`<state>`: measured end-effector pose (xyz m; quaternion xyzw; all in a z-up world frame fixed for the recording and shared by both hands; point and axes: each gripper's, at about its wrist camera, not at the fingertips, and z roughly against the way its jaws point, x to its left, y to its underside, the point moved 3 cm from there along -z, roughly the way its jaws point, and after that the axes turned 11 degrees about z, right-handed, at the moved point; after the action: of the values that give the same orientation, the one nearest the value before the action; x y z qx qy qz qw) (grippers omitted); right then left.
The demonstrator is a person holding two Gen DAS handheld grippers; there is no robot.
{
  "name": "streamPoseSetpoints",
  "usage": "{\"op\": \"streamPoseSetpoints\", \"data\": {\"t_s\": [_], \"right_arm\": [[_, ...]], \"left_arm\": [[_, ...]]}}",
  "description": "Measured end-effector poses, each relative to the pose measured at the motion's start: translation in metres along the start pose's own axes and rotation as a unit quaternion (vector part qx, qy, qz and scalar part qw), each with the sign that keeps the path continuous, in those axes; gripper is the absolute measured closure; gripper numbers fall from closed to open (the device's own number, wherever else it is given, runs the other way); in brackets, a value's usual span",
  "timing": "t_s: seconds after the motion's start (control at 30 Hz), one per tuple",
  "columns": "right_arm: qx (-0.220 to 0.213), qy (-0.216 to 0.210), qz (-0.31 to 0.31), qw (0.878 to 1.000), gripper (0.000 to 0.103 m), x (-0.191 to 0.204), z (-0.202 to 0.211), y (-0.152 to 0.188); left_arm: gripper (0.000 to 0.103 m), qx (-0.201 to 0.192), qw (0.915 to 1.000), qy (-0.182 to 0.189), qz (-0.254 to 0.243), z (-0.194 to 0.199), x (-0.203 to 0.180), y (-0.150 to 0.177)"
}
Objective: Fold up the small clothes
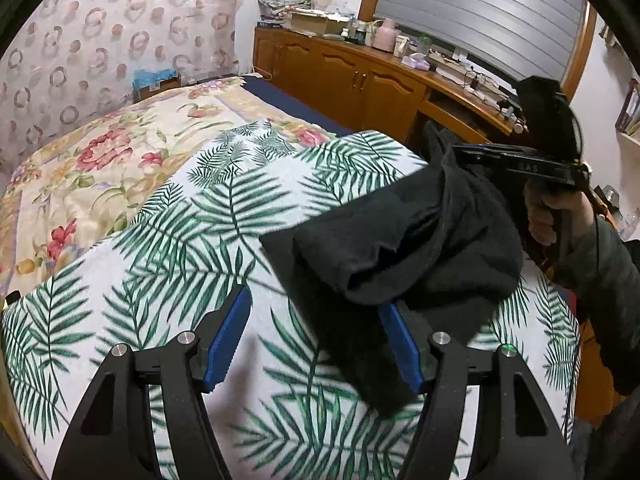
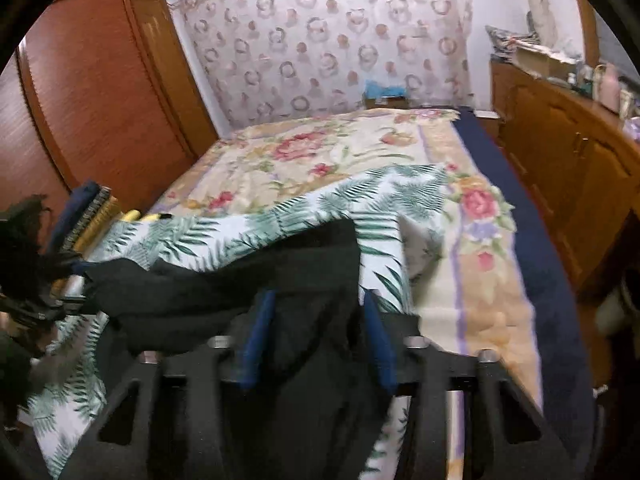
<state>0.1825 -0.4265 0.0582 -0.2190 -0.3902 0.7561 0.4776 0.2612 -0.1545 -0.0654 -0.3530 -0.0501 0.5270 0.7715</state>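
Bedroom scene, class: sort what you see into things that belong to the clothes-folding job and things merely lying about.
Belongs to the job:
black garment
left gripper, open beside it
right gripper, holding the garment's edge
leaf-print cloth under the garment

Just lying about:
floral bedspread
wooden cabinets with clutter on top
blue box
wardrobe

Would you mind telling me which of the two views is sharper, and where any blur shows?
Left wrist view: crisp on the leaf-print cloth, with strong fisheye bending. Right wrist view: softer, motion-smeared along the black garment.
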Motion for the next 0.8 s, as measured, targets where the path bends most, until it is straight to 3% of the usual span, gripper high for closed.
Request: {"op": "streamPoseSetpoints", "data": {"t_s": [0.1,0.27,0.4,0.47,0.63,0.8], "right_arm": [[-0.014,0.009,0.014,1.0,0.095,-0.002,0.013,0.003],[0.004,0.096,-0.015,0.995,0.096,-0.02,0.016,0.014],[0.016,0.107,-0.016,0.994,0.095,-0.014,0.02,0.017],[0.022,0.116,-0.02,0.993,0.087,-0.014,0.025,0.015],[0.02,0.111,-0.026,0.993,0.04,-0.002,0.036,0.012],[0.048,0.118,-0.03,0.991,0.037,0.003,0.025,0.02]], "left_arm": [[0.036,-0.009,0.9999,-0.004,0.004,-0.003,0.001,-0.009],[0.036,-0.024,0.9992,-0.022,0.024,-0.007,0.011,-0.017],[0.036,-0.023,0.9986,-0.021,0.043,-0.012,0.019,-0.019],[0.036,-0.016,0.9985,-0.016,0.05,-0.016,0.02,-0.019],[0.036,-0.005,0.9984,-0.003,0.057,-0.027,0.017,-0.02],[0.036,0.014,0.9976,0.012,0.067,-0.04,0.015,-0.023]]}}
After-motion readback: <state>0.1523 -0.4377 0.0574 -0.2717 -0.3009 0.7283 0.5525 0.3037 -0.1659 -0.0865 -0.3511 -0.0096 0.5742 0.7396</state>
